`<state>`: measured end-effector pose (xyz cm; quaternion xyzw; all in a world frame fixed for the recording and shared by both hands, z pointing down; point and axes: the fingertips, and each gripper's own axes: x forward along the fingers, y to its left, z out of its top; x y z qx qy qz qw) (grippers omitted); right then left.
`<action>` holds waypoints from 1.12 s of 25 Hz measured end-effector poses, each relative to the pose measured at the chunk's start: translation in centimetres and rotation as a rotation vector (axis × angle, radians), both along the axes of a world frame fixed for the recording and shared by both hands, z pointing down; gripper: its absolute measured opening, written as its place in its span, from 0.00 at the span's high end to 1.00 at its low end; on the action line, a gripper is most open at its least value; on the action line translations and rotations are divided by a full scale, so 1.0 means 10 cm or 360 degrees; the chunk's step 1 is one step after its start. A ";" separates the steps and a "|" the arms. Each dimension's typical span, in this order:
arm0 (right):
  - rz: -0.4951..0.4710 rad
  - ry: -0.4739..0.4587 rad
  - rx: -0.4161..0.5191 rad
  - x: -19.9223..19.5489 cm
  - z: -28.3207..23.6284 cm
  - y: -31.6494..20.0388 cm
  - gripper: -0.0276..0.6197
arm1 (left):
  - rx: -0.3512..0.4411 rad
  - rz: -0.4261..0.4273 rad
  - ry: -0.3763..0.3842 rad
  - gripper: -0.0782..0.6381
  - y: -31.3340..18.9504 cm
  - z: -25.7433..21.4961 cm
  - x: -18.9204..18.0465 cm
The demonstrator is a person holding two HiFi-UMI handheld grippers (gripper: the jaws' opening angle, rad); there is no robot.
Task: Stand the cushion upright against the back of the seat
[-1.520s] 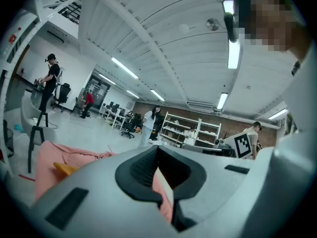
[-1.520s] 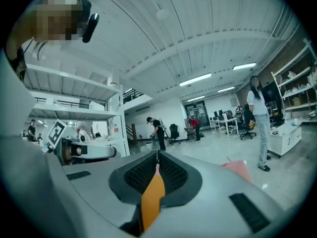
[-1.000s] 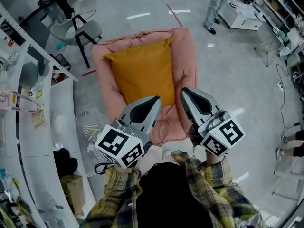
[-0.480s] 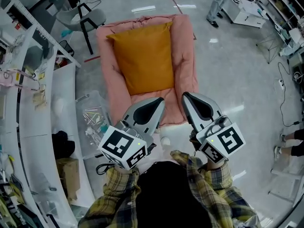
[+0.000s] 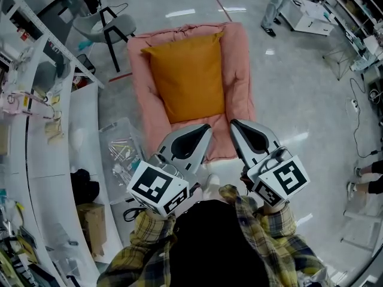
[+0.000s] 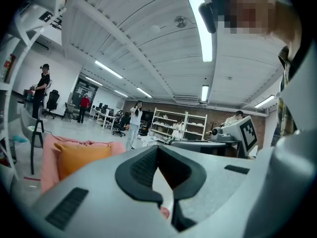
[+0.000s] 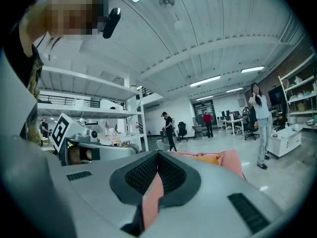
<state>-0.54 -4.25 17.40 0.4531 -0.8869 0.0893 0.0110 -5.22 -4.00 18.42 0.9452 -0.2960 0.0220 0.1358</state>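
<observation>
Cushion: the orange cushion is on the pink seat. In the head view it covers the middle, from just under the far top edge down to about halfway along. In the left gripper view it looks propped against the back, with its top edge close to the top of the pink back. How steeply it leans cannot be told.

Seat: it sits low on the grey floor. Its padded sides frame the cushion left and right, and the near part of the seat is bare.

Left gripper: the left gripper has its jaws pressed together at the tips with nothing between them. It points towards the seat, its tip over the near edge and clear of the cushion.

Right gripper: the right gripper also has its jaws closed and empty. Pink from the seat beyond shows through the slot behind the tips. It lies beside the left one, also near the front edge and apart from the cushion.

Person: plaid sleeves lead to both grippers, each of which carries a marker cube at its rear.

Surroundings: a grey chair stands beyond the seat's far left corner. A clear bag lies on the floor to the left, beside a white shelf. A bystander stands far right.
</observation>
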 end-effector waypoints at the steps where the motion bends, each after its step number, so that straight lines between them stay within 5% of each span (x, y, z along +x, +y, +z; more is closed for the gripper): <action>1: -0.0001 0.0002 0.0006 -0.03 -0.01 -0.02 0.93 | 0.0002 0.0009 -0.0002 0.88 -0.01 0.00 -0.02; 28: -0.0030 0.0020 -0.0006 -0.01 0.06 -0.04 0.93 | 0.0023 0.0022 -0.0032 0.88 -0.05 0.00 0.06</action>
